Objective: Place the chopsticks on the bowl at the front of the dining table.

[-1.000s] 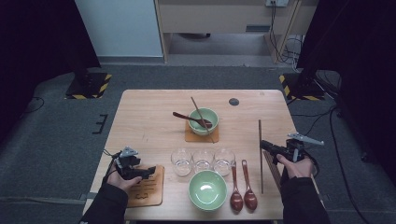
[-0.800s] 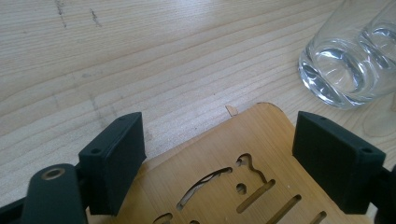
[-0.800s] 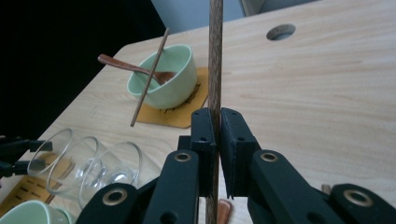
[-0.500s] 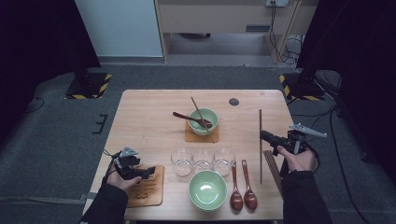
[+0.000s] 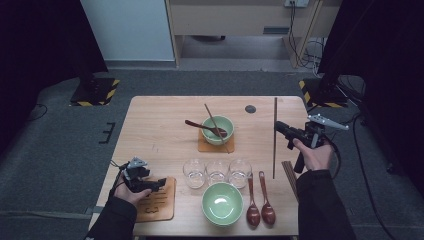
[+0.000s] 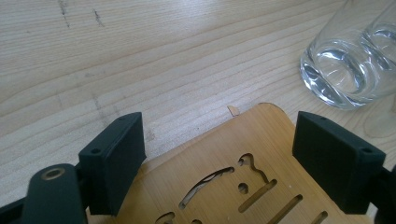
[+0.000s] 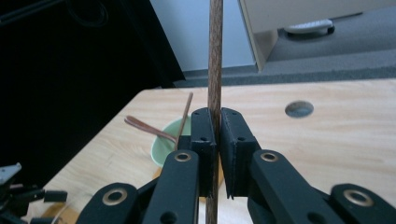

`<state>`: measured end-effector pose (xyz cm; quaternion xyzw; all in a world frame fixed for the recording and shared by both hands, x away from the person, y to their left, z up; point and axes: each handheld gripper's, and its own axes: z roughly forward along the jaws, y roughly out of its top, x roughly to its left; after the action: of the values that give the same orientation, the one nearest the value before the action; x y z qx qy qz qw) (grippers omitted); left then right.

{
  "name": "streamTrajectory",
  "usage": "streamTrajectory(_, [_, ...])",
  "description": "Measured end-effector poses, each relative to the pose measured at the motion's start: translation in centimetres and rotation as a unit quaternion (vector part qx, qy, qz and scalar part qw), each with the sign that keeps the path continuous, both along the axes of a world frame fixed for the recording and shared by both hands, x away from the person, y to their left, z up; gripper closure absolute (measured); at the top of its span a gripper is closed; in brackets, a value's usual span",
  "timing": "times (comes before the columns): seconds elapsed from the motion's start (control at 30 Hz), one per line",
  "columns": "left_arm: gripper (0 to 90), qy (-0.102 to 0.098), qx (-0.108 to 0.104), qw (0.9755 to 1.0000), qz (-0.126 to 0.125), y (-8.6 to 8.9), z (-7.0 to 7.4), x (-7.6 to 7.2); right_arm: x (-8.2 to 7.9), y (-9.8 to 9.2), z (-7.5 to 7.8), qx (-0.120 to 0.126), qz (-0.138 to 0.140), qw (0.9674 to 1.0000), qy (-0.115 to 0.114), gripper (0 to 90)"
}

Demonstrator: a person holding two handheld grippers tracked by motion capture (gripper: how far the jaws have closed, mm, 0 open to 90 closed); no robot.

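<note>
At the lower left of the high view, the left gripper point(image 5: 159, 182) is resting over a slotted wooden coaster point(image 5: 159, 202) at the near-left corner of the worktop point(image 5: 160, 125); in the left gripper view its jaws are standing wide apart with nothing between them, the coaster's edge point(image 6: 261, 154) lying under them and a clear glass point(image 6: 348, 70) sitting at the upper right of that frame. Moving right along the lower middle of the high view, three clear glasses point(image 5: 216, 171) are standing in a row, touching or nearly so, with an empty green bowl point(image 5: 222, 203) just below them and two dark wooden spoons point(image 5: 260, 207) lying side by side to its right. At the centre, a second green bowl point(image 5: 218, 129) is sitting on a square coaster and is holding a spoon and a single chopstick that are leaning out over its rim. At the right of the frame, the right gripper point(image 5: 278, 126) is holding the chopstick point(image 5: 274, 137) clear of the worktop, its jaws closed on the stick near its middle; the right gripper view is showing the stick point(image 7: 215, 56) running upright between the clamped jaws. More dark chopsticks point(image 5: 290, 172) are lying at the worktop's right edge, beside the person's right forearm.
</note>
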<state>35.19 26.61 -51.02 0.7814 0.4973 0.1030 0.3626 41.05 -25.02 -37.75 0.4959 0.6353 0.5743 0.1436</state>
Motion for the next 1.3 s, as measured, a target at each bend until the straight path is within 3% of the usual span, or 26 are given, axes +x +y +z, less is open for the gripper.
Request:
streamTrajectory(0.4, [16.6, 0.000, -0.003, 1.0000, 0.000, 0.0, 0.0, 0.0, 2.0, 1.8, 2.1, -0.002, 0.000, 0.9996, -0.028, 84.4])
streamTrajectory(0.9, [16.4, -0.002, 0.000, 1.0000, -0.002, 0.1, 0.0, 0.2, 4.9, 4.4, 3.5, -0.010, 0.018, 0.9994, -0.026, 84.4])
streamTrajectory(1.3, [14.9, -0.004, 0.002, 1.0000, -0.001, 0.2, 0.0, 0.3, 7.8, 7.8, 3.5, -0.024, 0.037, 0.9989, -0.014, 84.4])
